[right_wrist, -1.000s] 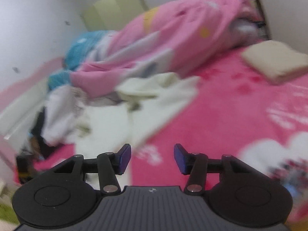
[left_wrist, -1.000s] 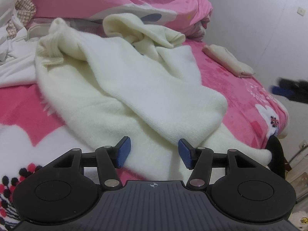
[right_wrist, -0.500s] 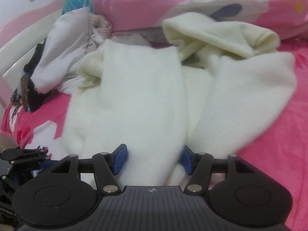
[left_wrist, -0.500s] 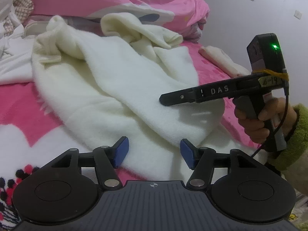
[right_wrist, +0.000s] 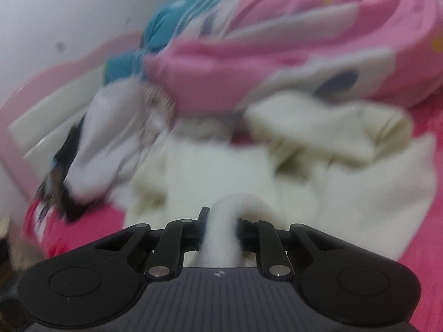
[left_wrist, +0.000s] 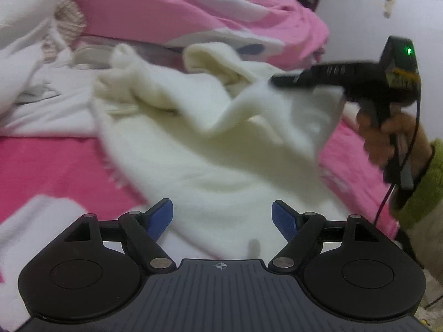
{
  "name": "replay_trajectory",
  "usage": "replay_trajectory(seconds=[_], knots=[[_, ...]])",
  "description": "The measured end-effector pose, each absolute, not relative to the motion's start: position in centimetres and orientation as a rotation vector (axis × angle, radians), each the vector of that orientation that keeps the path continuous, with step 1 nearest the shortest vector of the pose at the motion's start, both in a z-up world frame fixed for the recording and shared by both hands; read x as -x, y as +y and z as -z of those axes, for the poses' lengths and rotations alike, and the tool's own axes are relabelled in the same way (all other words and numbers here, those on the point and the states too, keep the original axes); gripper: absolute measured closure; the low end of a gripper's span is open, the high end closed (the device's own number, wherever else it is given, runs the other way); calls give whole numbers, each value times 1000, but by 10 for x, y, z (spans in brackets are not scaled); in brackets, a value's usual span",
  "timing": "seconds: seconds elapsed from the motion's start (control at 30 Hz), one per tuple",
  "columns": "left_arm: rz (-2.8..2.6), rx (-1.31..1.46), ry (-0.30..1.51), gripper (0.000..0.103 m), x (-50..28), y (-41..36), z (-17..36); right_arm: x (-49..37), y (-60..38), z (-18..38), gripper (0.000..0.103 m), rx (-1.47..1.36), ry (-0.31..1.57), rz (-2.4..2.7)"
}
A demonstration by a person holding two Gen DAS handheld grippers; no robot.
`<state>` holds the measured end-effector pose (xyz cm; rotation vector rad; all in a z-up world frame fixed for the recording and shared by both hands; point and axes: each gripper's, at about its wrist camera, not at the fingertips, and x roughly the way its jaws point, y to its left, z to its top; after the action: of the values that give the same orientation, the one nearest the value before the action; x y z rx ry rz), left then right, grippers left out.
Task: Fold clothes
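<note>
Fleece [left_wrist: 221, 171], cream and fuzzy, lies spread across the pink bed [left_wrist: 49, 166], with one part lifted off the rest. Right gripper [right_wrist: 221, 221] is clamped on a fold of that fleece, which bulges up between its closed fingers and trails back over the gripper body. From the left wrist view the same gripper [left_wrist: 279, 80] hangs above the bed at the right, held by a hand [left_wrist: 387, 138] in a green sleeve, with the raised flap draping down from its tip. Left gripper [left_wrist: 223, 217] sits low at the near edge of the fleece, its blue pads [left_wrist: 163, 215] spread wide with nothing between them. Behind the fleece lie a pink duvet [left_wrist: 180, 13] and white clothes [left_wrist: 36, 91]. Both views are blurred.
</note>
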<state>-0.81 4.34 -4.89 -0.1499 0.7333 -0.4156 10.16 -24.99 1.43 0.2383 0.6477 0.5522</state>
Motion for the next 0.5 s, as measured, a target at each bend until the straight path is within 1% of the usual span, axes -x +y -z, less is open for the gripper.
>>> replay_trajectory(seconds=[0.13,0.23,0.33,0.4,0.5], knots=[[335,170,753,25,-2,51,51,-134,-280,-18,88,-329,558,-398],[289,184,758,29,-14,54,54,-156,-306,-12,88,-378,498,-279],[242,189,767,38,-27,56,57,-178,-328,4,87,-414,524,-197],[229,207,780,39,-33,58,59,-186,-340,14,87,-447,579,-185],[229,221,775,39,-35,60,58,-173,-355,17,83,-515,575,-240]])
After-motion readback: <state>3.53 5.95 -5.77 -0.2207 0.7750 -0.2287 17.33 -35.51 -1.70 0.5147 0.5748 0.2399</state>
